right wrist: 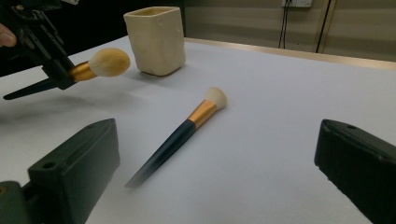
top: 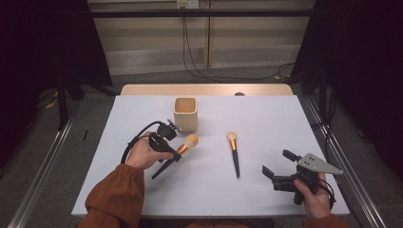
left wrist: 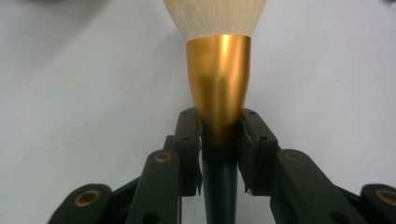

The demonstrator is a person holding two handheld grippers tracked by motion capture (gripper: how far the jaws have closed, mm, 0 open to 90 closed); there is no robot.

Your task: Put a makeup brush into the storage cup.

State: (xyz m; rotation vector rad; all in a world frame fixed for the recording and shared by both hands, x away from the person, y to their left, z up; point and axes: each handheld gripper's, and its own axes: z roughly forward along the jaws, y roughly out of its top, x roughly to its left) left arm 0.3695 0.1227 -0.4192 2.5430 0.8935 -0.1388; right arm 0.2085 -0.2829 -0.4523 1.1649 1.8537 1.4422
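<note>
Left gripper (top: 177, 153) clamps the round, cream-bristled makeup brush with gold ferrule (top: 186, 145) just beside the cream square ceramic cup (top: 185, 114), above the white table (top: 266, 118). Tip the handle downward before lowering. Right gripper (top: 278, 164) rests unclenched, near the slimmer flat-topped dark-handled brush (top: 234, 154).

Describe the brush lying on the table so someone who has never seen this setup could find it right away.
Start at the cream square cup near the back of the white table. Right of it and nearer the person lies the slim brush, untouched. Its small flat-topped tuft and free position distinguish it from the round-headed brush clamped in the left gripper.
</note>
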